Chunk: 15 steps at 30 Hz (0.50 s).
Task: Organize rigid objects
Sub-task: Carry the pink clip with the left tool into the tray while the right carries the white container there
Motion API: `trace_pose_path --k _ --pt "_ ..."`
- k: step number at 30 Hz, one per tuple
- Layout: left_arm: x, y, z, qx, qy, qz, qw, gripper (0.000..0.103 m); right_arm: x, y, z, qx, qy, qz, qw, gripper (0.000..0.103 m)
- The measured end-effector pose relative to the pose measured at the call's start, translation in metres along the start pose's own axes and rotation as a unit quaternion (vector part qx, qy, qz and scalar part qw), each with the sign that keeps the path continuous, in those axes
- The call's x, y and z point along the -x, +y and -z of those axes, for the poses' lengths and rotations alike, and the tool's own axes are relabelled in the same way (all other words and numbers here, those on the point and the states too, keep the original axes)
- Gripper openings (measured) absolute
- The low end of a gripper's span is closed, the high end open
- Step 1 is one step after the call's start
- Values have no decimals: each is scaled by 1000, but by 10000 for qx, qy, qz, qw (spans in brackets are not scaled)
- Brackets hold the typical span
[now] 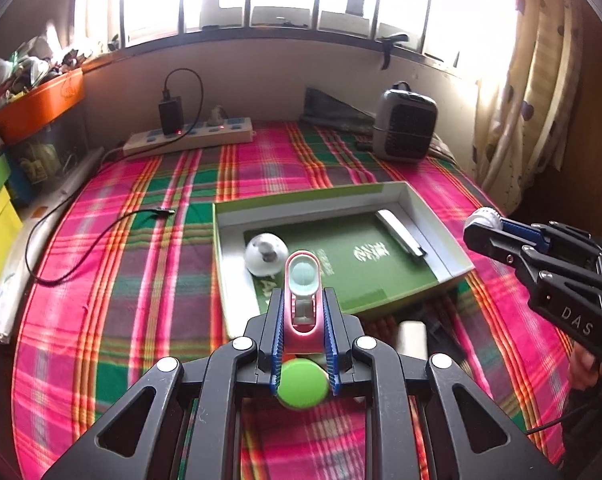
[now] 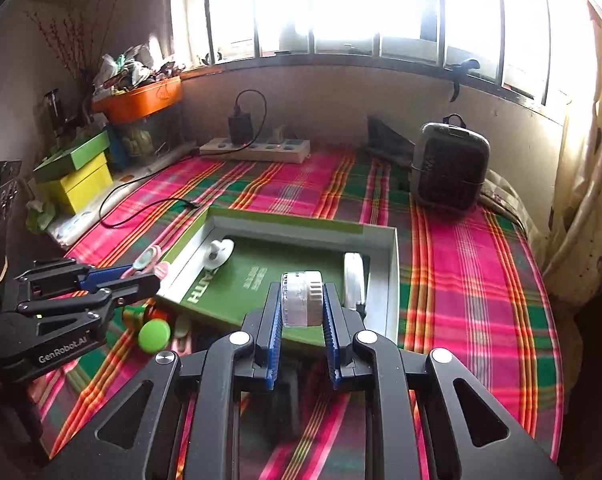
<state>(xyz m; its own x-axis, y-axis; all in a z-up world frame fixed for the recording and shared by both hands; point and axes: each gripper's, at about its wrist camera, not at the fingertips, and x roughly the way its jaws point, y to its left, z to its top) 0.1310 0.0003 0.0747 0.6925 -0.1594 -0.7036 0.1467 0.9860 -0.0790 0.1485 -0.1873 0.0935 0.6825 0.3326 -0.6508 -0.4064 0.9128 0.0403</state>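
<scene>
Left claw [image 1: 303,312] clamping pink plastic clip-shaped gadget [image 1: 303,280] over near edge of green shallow cardboard box [image 1: 421,208] on bed. Right claw [image 2: 301,312] pinching white ridged plastic cylinder [image 2: 301,298] above box. Both likely light, stiff, slick; gripping mid-body, flat sides.

A pink clip-like gadget [image 1: 303,292] with a pale round lens end sits upright between the left gripper's [image 1: 303,320] blue pads, over the near edge of the green-floored box [image 1: 433,216]. A white ribbed cap [image 2: 301,298] is pinched in the right gripper [image 2: 301,320]. Inside the box lie a white round knob [image 1: 266,254] at left and a white bar [image 1: 401,233] at right. A green disc [image 1: 303,384] rests on the cloth near the box
</scene>
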Motion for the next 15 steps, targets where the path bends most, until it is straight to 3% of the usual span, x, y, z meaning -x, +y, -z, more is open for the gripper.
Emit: trace_pose_path --k 15 --pt "-51 11 -16 72 314 -129 9994 17 -77 -19 -22 -61 489 -229 9985 20"
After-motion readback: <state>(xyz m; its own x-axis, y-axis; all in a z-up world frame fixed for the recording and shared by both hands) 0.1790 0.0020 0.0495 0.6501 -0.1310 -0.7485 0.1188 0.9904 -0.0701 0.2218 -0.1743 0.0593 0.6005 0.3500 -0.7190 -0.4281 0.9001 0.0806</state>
